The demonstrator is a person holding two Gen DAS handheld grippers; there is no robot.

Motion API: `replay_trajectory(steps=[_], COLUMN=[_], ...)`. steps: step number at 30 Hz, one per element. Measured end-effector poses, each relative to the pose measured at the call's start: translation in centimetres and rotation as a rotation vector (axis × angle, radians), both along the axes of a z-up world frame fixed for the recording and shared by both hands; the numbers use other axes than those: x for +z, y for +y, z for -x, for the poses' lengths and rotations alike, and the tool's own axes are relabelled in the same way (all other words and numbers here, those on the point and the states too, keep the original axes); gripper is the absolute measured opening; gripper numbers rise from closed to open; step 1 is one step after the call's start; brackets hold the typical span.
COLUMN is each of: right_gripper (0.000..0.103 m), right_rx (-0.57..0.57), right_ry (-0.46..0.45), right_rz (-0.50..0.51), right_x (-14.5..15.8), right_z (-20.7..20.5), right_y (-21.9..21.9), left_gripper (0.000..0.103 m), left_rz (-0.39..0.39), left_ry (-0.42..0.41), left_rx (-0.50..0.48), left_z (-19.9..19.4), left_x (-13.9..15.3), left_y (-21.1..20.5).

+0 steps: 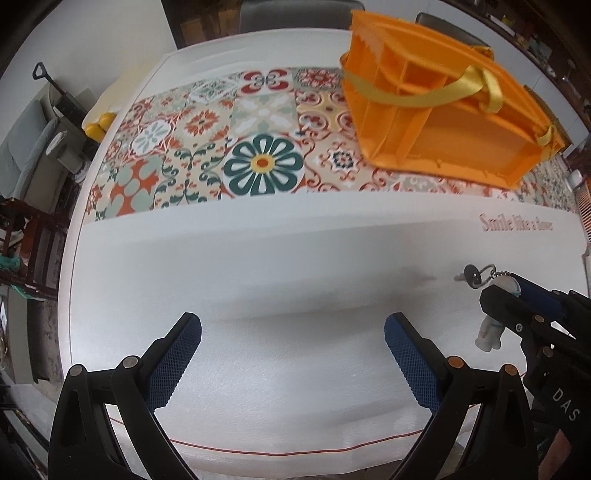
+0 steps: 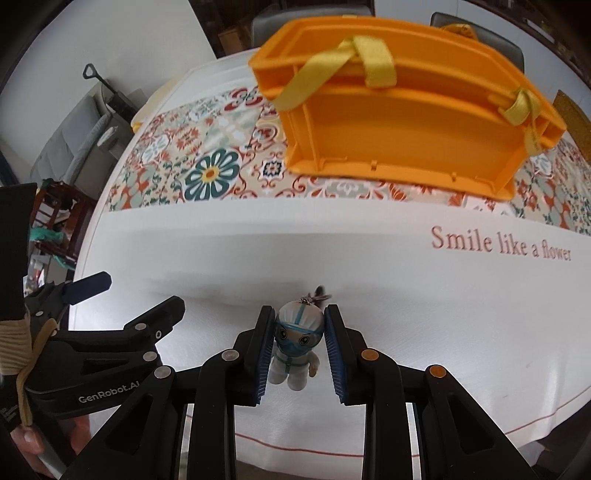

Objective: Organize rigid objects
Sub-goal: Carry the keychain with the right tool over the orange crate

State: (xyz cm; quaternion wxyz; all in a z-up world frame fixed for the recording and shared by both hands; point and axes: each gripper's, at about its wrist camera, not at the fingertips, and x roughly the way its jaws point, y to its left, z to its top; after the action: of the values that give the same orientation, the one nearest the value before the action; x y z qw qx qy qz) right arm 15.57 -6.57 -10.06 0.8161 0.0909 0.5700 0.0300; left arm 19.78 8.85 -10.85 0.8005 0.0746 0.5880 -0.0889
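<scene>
My right gripper [image 2: 299,325] is shut on a small white figurine keychain [image 2: 297,343], its blue pads pressing the head from both sides above the white tablecloth. In the left wrist view the same keychain figurine [image 1: 489,332] hangs from the right gripper [image 1: 517,291] at the right edge, with its key and ring [image 1: 474,276] dangling. My left gripper [image 1: 291,332] stands open over the bare cloth, nothing between its fingers. An orange organizer basket [image 2: 402,125] with yellow ribbon handles stands at the back of the table, also seen as the basket [image 1: 443,114] in the left wrist view.
A patterned tile-print band [image 1: 221,147] runs across the tablecloth under the basket. The words "Smile like a flower" [image 2: 498,245] are printed on the white part. Chairs [image 2: 476,33] stand behind the table; furniture [image 1: 33,147] sits off its left edge. A hand [image 2: 26,443] grips the left tool.
</scene>
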Motion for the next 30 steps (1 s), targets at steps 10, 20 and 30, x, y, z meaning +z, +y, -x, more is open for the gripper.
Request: replay_trajectory(steps=[10, 20, 30], right_gripper=[0.028, 0.028, 0.028], right_rx=[-0.016, -0.016, -0.013], right_ry=[-0.077, -0.153, -0.221], right_rz=[0.007, 0.013, 0.026], right_x=[3.3, 6.6, 9.0], right_z=[-0.1, -0.8, -2.3], right_y=[-1.4, -3.0, -4.8], left_gripper=[0.101, 0.101, 0.101], left_rz=[0.045, 0.082, 0.115], left_ry=[-0.055, -0.131, -0.175], left_rx=[-0.012, -0.028, -0.017], left_z=[-0.6, -2.0, -3.7], left_x=[3.0, 6.3, 8.4], left_y=[-1.2, -3.1, -5.0])
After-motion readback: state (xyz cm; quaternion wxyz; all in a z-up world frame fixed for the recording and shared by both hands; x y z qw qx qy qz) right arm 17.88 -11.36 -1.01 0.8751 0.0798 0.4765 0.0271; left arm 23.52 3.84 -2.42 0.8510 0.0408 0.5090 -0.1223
